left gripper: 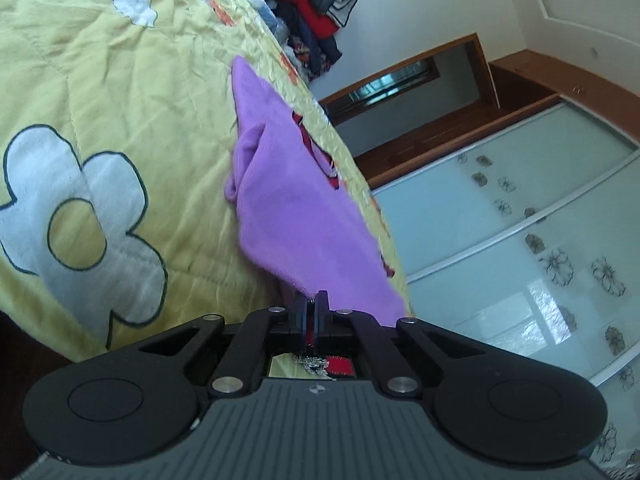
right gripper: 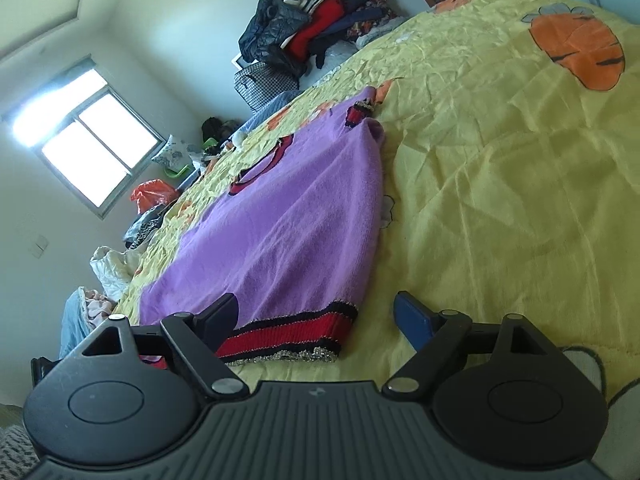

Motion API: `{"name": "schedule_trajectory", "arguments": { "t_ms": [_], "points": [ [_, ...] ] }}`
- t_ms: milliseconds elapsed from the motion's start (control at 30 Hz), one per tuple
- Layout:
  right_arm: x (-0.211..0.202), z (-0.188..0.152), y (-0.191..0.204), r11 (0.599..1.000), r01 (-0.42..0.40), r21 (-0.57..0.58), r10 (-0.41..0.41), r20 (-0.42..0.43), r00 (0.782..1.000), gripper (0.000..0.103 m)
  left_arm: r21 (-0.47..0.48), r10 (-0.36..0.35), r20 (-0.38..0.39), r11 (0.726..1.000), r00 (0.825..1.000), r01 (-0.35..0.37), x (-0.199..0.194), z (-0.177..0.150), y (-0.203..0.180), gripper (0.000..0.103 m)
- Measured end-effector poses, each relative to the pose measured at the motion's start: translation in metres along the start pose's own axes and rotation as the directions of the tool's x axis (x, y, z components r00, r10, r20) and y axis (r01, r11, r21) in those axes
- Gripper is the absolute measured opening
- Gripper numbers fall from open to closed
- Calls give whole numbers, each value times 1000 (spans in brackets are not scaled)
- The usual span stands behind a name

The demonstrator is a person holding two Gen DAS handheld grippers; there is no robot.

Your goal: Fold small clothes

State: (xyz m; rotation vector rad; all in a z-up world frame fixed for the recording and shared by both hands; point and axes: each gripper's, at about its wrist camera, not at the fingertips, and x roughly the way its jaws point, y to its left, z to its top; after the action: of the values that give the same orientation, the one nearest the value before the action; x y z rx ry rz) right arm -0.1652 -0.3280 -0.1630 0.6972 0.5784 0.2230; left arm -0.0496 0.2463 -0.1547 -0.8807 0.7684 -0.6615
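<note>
Left tongs (left gripper: pixel 311 304) were clamped tight on the near hem of the purple sweater (left gripper: pixel 288 200), with a bit of its red and silver trim showing behind the pads. My right tongs (right gripper: pixel 320 316) stood wide apart and held nothing, hovering over the sweater's striped hem (right gripper: pixel 296 336), one finger over the knit and the other over the yellow quilt (right gripper: pixel 500 200).

To do this step well, I judged I should bring the right tongs down on the free hem corner, pinch through both layers, then lift the two corners evenly so the knit would not skew.

From the left camera the sweater ran away along the bed's edge, with a sleeve bunched at its side, I think, though blur made that uncertain. That view alone showed the wardrobe doors (left gripper: pixel 520 220). Only the right camera showed the sweater's flat spread, the window (right gripper: pixel 88 136) and the heap of clothes (right gripper: pixel 312 28) at the far wall.
</note>
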Motion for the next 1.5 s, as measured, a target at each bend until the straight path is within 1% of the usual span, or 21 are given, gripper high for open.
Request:
{"name": "schedule_trajectory", "arguments": {
  "t_ms": [133,167,200,233,267,367,500,633,733,833,900,933,967,1000,1133,1233,1300,1333,1367,1400,1500],
  "points": [
    [2,-2,4,999,13,-46,-13,-7,1000,84,-22,23,-18,999,1000,-23,4,-4,8,1],
    [3,-2,6,998,10,-58,-11,-9,1000,80,-27,30,-25,999,999,-31,6,-6,11,1],
    [5,-3,8,997,15,-78,-16,-13,1000,52,-33,39,-33,999,999,-40,8,-8,13,1],
    [8,-3,11,995,37,-98,-39,-24,999,25,-42,46,-42,998,998,-48,11,-9,15,1],
    [12,-4,12,992,63,-106,-68,-37,997,3,-56,52,-50,997,997,-55,14,-10,18,1],
    [15,-11,17,983,102,-150,-106,-25,994,3,-76,62,-57,995,996,-66,19,-12,23,1],
    [4,-10,21,987,95,-129,-91,32,995,3,-45,28,-33,999,999,-29,15,-6,15,1],
    [-10,2,25,996,-12,-85,20,88,996,3,-2,-26,12,1000,1000,26,10,2,-2,1],
    [-10,12,22,994,-100,-43,105,131,986,3,25,-54,38,998,998,53,9,9,-15,2],
    [-7,22,15,980,-197,20,191,185,964,3,30,-81,68,996,994,79,9,16,-22,2],
    [-6,29,12,961,-274,45,257,231,938,3,6,-105,88,994,991,105,11,20,-22,1],
    [-6,33,10,944,-326,55,303,253,919,3,-13,-115,103,993,988,117,11,21,-22,1],
    [-6,36,8,932,-355,68,325,275,905,3,-28,-123,114,991,986,127,10,22,-22,1],
    [-6,39,8,925,-372,77,337,283,898,3,-31,-126,121,991,985,130,7,22,-25,1],
    [-21,37,17,916,-398,47,367,301,880,3,-5,-154,119,988,981,156,-11,14,-39,1],
    [-38,28,20,921,-388,40,357,316,879,3,0,-168,103,986,980,169,-21,9,-48,1],
    [-46,26,19,921,-385,54,348,327,879,3,-11,-191,104,981,976,193,-28,6,-55,1],
    [-52,25,18,914,-401,64,357,344,868,3,6,-187,99,982,977,188,-33,5,-61,1],
    [-59,23,18,899,-432,66,382,363,850,3,21,-189,93,982,978,188,-36,4,-67,1],
    [-65,22,21,894,-445,59,394,372,841,3,22,-195,92,981,977,193,-38,3,-70,2],
    [-76,21,32,892,-450,31,409,365,836,3,-14,-212,99,977,972,215,-43,-2,-73,1]
  ]
}}
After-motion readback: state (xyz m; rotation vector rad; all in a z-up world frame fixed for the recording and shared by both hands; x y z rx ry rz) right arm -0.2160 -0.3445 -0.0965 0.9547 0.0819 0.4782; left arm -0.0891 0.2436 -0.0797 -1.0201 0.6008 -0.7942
